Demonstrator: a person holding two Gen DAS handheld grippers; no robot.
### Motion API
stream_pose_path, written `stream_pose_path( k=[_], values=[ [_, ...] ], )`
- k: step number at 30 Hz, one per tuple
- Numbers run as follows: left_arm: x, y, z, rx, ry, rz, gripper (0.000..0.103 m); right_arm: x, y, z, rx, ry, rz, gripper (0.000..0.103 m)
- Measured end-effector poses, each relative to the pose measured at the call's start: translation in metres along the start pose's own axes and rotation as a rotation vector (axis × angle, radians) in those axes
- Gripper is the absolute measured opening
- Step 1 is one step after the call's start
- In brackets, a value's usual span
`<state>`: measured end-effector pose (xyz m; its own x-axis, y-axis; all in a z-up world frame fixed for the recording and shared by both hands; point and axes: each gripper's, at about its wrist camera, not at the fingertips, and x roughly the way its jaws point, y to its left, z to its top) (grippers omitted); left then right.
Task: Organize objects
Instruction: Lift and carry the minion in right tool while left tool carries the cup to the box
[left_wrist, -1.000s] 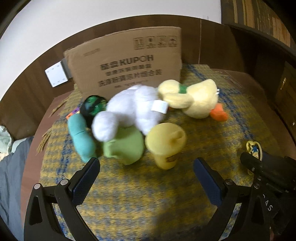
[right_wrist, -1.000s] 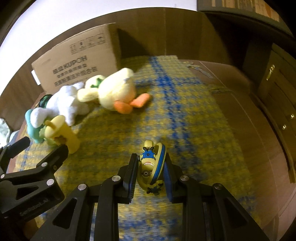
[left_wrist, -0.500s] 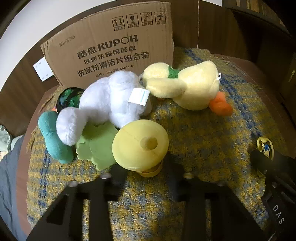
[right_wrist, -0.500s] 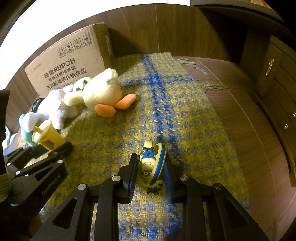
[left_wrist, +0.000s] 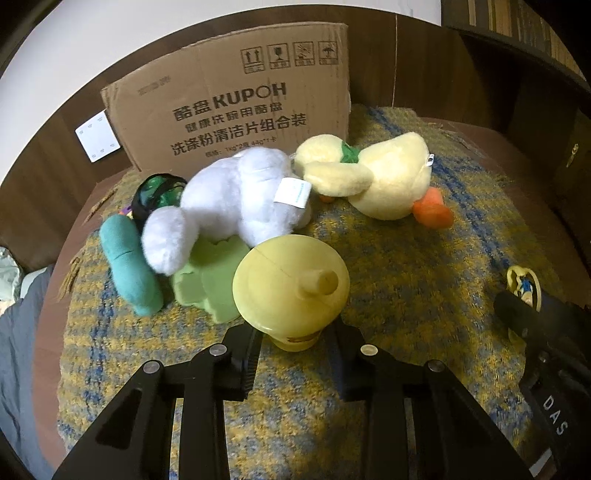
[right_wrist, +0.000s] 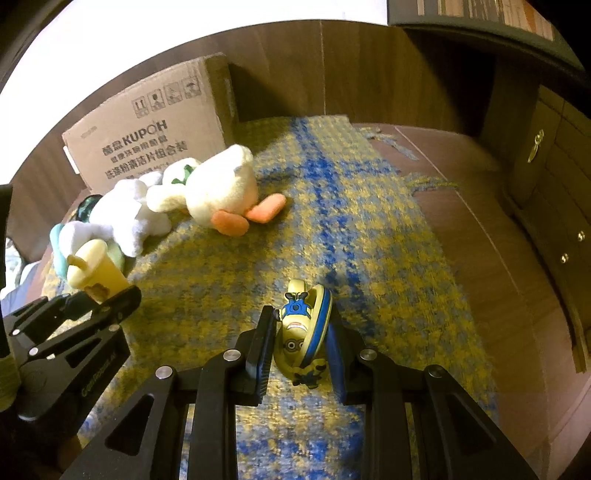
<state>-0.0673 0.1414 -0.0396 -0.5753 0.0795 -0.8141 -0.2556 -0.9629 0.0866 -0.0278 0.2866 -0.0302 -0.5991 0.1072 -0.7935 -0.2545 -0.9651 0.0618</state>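
left jaws now pinching yellow cup, right jaws gripping minion toy, open rug rightward

A woven mat covered the worktop. A cardboard box stood at the worktop's back edge. Before it lay a plush duck, with a plush rabbit touching it on the left. The rabbit lay on a flat toy, a stuffed roll beside them. A lidded cup stood nearer the front edge, and a minion toy lay well apart, rightward.
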Motion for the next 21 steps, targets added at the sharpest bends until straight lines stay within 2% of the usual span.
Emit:
stream_pose_path(
  k=[21],
  values=[
    [-0.044,0.070,0.014,-0.094,-0.130,0.043,0.032,-0.033,0.068,0.028,-0.099,-0.112,0.056,0.027]
  ],
)
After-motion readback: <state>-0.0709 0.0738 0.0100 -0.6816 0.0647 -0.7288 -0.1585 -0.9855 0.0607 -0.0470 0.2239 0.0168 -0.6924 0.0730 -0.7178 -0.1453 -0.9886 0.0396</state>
